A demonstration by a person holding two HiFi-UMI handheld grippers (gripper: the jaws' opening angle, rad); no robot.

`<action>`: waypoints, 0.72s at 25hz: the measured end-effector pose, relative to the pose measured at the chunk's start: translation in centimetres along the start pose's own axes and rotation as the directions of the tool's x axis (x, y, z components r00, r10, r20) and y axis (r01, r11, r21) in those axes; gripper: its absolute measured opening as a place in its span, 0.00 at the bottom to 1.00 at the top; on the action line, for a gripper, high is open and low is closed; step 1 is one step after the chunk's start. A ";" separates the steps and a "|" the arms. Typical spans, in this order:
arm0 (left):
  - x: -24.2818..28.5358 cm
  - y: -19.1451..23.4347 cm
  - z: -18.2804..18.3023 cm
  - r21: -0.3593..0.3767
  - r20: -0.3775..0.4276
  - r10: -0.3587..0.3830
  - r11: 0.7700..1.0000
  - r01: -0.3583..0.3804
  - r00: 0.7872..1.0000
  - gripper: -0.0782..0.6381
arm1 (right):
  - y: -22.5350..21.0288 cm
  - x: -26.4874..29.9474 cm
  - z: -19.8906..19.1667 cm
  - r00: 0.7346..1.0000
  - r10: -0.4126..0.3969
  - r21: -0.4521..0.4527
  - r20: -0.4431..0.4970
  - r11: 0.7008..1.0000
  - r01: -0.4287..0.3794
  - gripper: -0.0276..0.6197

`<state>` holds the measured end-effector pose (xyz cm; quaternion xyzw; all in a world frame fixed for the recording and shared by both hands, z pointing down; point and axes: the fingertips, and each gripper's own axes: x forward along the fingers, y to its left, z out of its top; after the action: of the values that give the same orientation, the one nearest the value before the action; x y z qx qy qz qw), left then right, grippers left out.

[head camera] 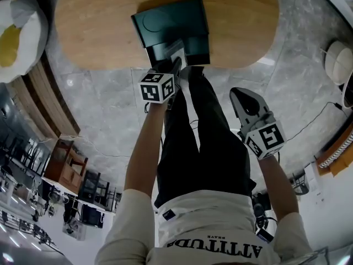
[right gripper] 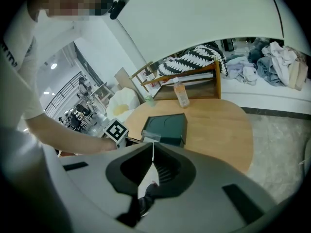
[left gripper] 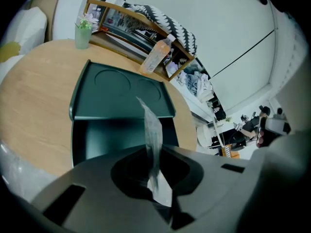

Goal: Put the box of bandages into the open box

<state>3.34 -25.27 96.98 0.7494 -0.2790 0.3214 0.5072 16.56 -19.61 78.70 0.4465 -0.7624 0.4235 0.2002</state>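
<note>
A dark green open box stands on the round wooden table, its lid folded back flat. Just above the front of its hollow, my left gripper is shut on the box of bandages. In the left gripper view the bandage box is a thin pale slab seen edge-on between the jaws. My right gripper hangs off the table over the floor, shut, with nothing in it. From the right gripper view the green box lies ahead.
A drink bottle and a green cup with a plant stand at the table's far edge, in front of a wooden rack. A white cushion lies left of the table. The person's black-trousered legs stand on the marble floor.
</note>
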 end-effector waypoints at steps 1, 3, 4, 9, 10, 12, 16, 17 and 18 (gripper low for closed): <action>0.4 0.3 0.1 -0.008 -0.006 0.003 1.000 -0.003 1.000 0.16 | -0.3 0.3 -0.1 1.000 0.000 0.003 0.000 1.000 0.000 0.08; 1.1 0.9 0.2 -0.024 -0.020 0.008 1.000 -0.009 1.000 0.16 | -0.8 0.9 -0.4 1.000 0.001 0.007 0.000 1.000 -0.001 0.08; 1.5 1.3 0.1 -0.033 -0.031 0.011 0.999 -0.012 0.999 0.16 | -1.0 1.2 -0.6 1.000 0.002 0.009 -0.001 1.000 -0.002 0.08; 2.9 3.0 -0.3 -0.056 -0.101 0.041 0.997 -0.047 0.994 0.17 | -1.6 2.7 -0.8 1.000 0.007 0.014 -0.003 1.000 -0.007 0.08; 3.2 3.2 -0.3 -0.054 -0.115 0.048 0.997 -0.055 0.992 0.17 | -1.8 2.9 -0.7 1.000 0.008 0.016 -0.004 1.000 -0.008 0.08; 3.7 3.6 -0.3 -0.047 -0.148 0.063 0.996 -0.071 0.987 0.17 | -2.1 3.2 -0.8 1.000 0.007 0.021 -0.004 1.000 -0.007 0.08; 4.6 4.3 -0.7 -0.019 -0.230 0.100 0.994 -0.107 0.968 0.17 | -2.5 3.6 -0.9 1.000 0.008 0.028 -0.001 1.000 -0.008 0.08; 4.8 4.6 -0.8 -0.013 -0.248 0.110 0.993 -0.117 0.962 0.17 | -2.5 3.7 -0.8 1.000 0.010 0.028 0.000 1.000 -0.010 0.08; 5.0 4.9 -0.9 -0.010 -0.263 0.119 0.992 -0.126 0.958 0.17 | -2.5 3.8 -0.8 1.000 0.012 0.028 0.002 1.000 -0.012 0.08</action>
<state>2.71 -26.51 103.87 0.6751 -0.2595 0.4445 0.5285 16.62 -21.53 82.94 0.4452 -0.7592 0.4349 0.1906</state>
